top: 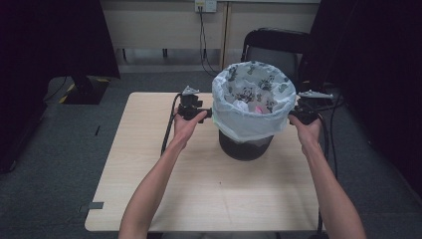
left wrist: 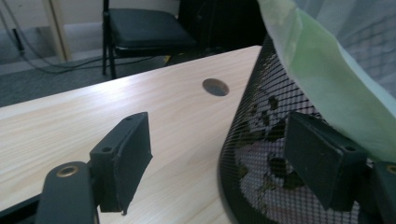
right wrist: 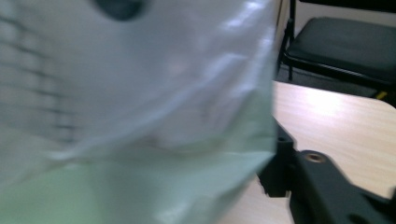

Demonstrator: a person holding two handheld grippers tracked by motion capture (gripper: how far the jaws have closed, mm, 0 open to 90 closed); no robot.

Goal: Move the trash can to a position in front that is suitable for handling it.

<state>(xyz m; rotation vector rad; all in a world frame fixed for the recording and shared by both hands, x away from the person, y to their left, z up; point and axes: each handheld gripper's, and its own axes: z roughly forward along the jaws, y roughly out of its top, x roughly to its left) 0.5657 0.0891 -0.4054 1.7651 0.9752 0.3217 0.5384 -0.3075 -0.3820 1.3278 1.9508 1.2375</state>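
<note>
Thin, soft, slippery panda-printed plastic liner (top: 254,107) over a black mesh wastebasket (top: 245,147): left gripper (top: 205,112) spread beside it, right gripper (top: 293,115) indeterminate; grasp the overhanging hem.

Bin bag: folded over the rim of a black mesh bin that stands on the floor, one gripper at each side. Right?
Not quite. The black mesh bin stands on the table, not on the floor; the high view shows it. The rest holds: the bin bag is folded over its rim, with the left gripper and the right gripper at its two sides.
</note>
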